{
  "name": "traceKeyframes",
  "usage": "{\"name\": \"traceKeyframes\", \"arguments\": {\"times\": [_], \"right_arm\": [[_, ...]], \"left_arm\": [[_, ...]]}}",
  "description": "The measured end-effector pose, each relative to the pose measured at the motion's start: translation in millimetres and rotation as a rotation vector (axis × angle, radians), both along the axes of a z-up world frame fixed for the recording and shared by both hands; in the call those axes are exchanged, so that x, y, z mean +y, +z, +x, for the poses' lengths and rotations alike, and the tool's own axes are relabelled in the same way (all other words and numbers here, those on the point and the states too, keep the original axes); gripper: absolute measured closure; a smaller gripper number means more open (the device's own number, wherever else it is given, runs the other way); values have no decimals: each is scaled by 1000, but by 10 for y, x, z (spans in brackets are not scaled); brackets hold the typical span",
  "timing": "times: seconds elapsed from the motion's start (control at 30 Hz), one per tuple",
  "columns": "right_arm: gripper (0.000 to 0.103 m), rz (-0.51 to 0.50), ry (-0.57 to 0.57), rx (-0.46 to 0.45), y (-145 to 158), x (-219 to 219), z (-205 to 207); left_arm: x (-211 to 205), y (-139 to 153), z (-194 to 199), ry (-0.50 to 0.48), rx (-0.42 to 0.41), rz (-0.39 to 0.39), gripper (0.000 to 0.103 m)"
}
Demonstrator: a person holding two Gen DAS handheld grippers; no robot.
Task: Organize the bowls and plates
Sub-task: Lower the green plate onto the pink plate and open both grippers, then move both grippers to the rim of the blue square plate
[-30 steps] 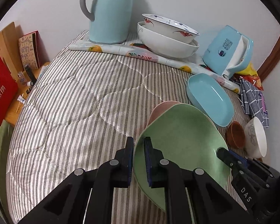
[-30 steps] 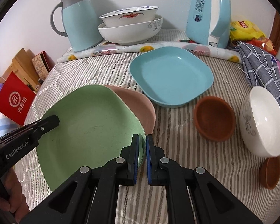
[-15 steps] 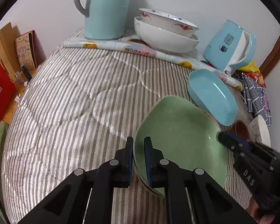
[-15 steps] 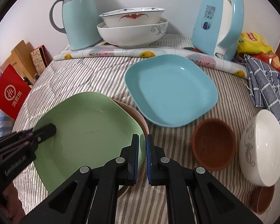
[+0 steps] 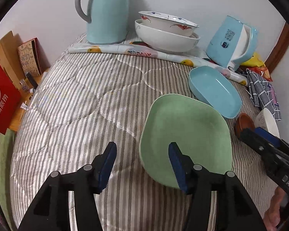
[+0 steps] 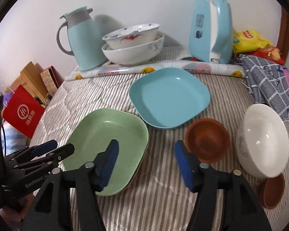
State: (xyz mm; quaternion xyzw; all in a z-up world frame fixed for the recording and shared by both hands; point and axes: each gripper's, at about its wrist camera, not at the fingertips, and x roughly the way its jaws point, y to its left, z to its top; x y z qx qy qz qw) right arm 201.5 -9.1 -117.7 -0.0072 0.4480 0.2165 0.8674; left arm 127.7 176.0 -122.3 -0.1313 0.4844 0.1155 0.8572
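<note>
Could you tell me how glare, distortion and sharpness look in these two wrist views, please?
Left wrist view: sharp, with a sheen on the striped quilt and strong fisheye bending at the dark corners. Right wrist view: a little softer, with small highlights on the white bowl and blue plate.

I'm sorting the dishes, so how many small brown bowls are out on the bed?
2: one brown bowl between the green plate and the white bowl, another brown bowl nearer the camera, partly hidden beneath the white bowl's rim. More could be hidden.

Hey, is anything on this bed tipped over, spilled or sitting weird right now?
Yes: the white bowl at the right is tipped on its side, leaning over a small brown dish. Nothing looks spilled or broken. The green plate lies flat.
</note>
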Motion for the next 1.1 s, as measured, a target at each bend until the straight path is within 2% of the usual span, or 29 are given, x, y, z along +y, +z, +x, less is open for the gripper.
{"name": "traceKeyframes", "arguments": {"times": [0.13, 0.17, 0.3, 0.4, 0.67, 0.87, 0.97, 1.1], "right_arm": [[28, -23, -30, -21, 107, -89, -168], [22, -39, -41, -22, 126, -107, -208], [17, -69, -105, -29, 198, -245, -366], [17, -62, -116, 6, 226, -362, -435], [17, 78, -173, -33, 406, -769, -661], [17, 84, -197, -50, 571, -900, -673], [17, 45, -212, -67, 619, -897, -640], [17, 47, -206, -72, 657, -885, -552]], "left_arm": [[-59, 117, -110, -9, -17, 18, 46], [-74, 149, -126, -11, -24, 20, 46], [-162, 345, -224, -19, -70, 44, 46], [-225, 477, -284, -20, -100, 46, 46], [-413, 830, -318, -47, -174, 67, 46], [-494, 1008, -189, -90, -180, 59, 46], [-509, 1037, -123, -93, -179, 46, 46], [-516, 1051, -27, -102, -179, 52, 46]]}}
